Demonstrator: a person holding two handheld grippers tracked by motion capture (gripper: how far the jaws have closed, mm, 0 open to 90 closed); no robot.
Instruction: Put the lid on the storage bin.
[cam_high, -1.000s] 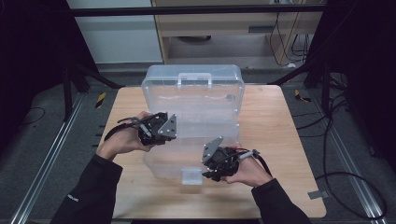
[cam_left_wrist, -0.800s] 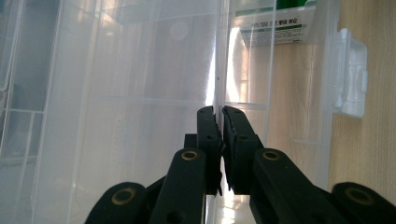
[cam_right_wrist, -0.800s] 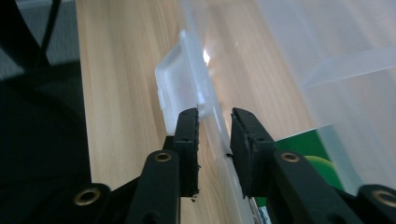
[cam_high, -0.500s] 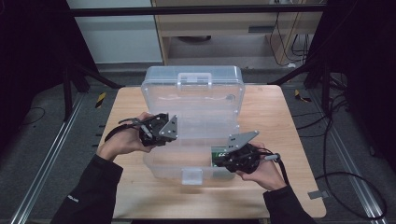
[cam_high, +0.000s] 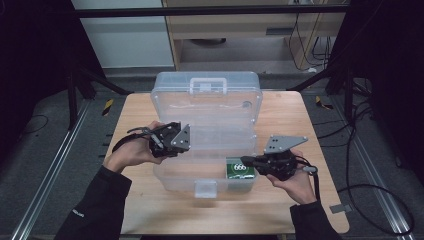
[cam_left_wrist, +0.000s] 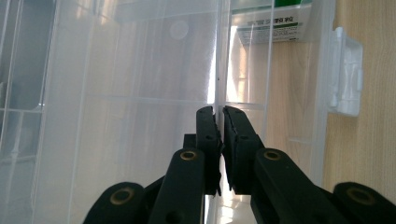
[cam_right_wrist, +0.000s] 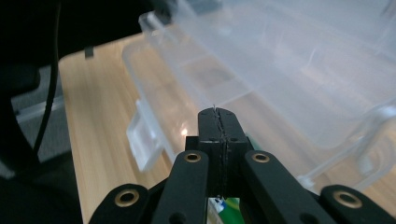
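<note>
A clear plastic box (cam_high: 200, 150) stands open on the wooden table (cam_high: 285, 120), its lid (cam_high: 207, 102) raised at the back. My left gripper (cam_high: 186, 142) reaches in from the box's left side. In the left gripper view it (cam_left_wrist: 219, 112) is shut on a thin clear inner wall (cam_left_wrist: 218, 70). A green pack (cam_high: 240, 169) with a white label lies in the front right compartment, and its printed side (cam_left_wrist: 271, 23) shows far off in the left gripper view. My right gripper (cam_high: 245, 161) hovers just right of that pack, pointing left. Its jaws (cam_right_wrist: 218, 112) are shut with nothing between them.
A white latch (cam_high: 205, 188) sticks out from the box's front wall, also seen as a latch (cam_left_wrist: 345, 70) in the left gripper view. Bare wood lies left, right and in front of the box. Dark floor, rails and cables surround the table.
My right gripper has drawn back to the right, from over the front compartment to the box's right edge. The green pack now lies uncovered in that compartment. The left gripper has kept still.
</note>
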